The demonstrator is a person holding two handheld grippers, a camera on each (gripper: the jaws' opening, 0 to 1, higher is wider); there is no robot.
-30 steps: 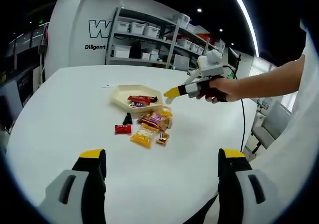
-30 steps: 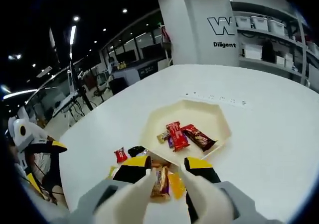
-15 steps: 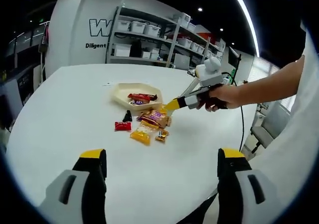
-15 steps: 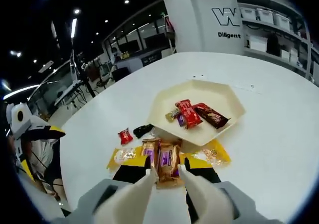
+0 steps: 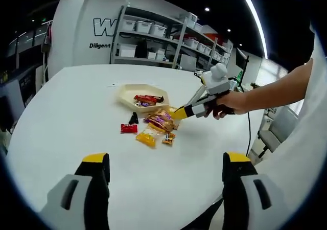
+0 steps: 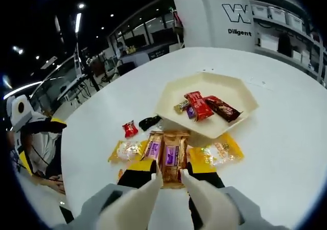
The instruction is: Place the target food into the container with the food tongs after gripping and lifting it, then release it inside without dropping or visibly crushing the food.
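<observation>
White table [image 6: 306, 153] | tray [image 6: 168, 99] ahead of fingers: 4 snacks | right gripper [image 6: 171, 171] fingers pinch brown bar [image 6: 174, 156]; second bar [image 6: 153, 147] alongside | left gripper [image 5: 163, 176] fingers spread wide, empty

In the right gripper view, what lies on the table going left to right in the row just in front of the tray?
Yellow snack packet → brown-and-purple bar → second brown-and-purple bar, with the right gripper at its near end → yellow packet by the tray.
</observation>
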